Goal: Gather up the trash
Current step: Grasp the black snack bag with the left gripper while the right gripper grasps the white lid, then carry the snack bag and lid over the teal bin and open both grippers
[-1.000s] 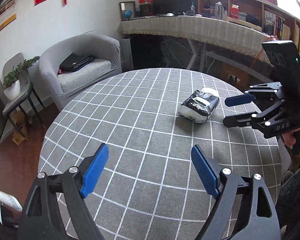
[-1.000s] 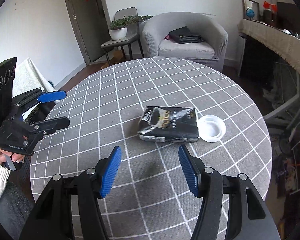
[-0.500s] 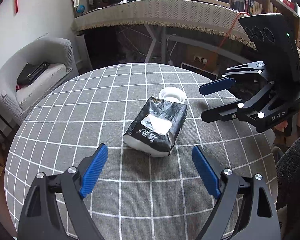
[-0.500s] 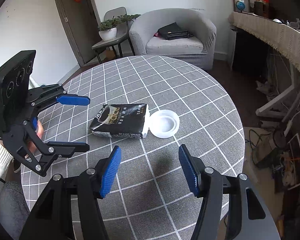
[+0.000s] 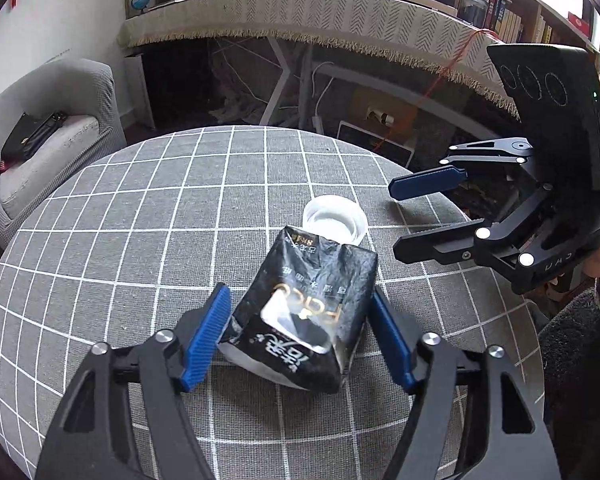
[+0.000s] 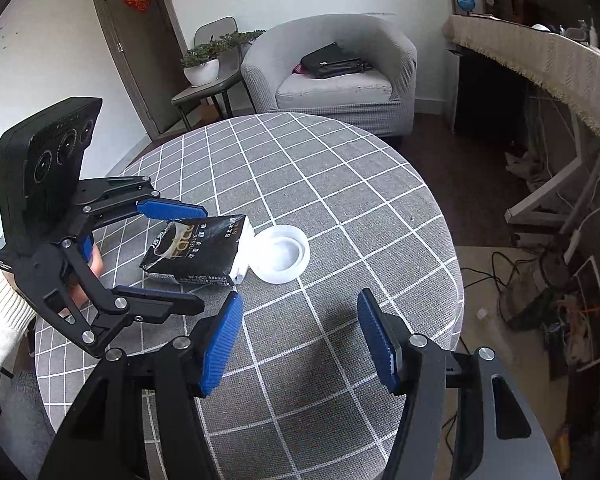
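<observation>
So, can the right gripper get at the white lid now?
Probably yes. The right gripper has open jaws and only bare tablecloth before the white lid; the tissue pack lies beside it, not over it.

Left tool (image 5: 300,336) half-closed, right tool (image 6: 300,340) agape

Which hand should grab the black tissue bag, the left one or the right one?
Left. The left gripper already has the black tissue pack between its fingers and has just been closing on it. The right gripper hangs open over bare tablecloth, nearer the white lid.
</observation>
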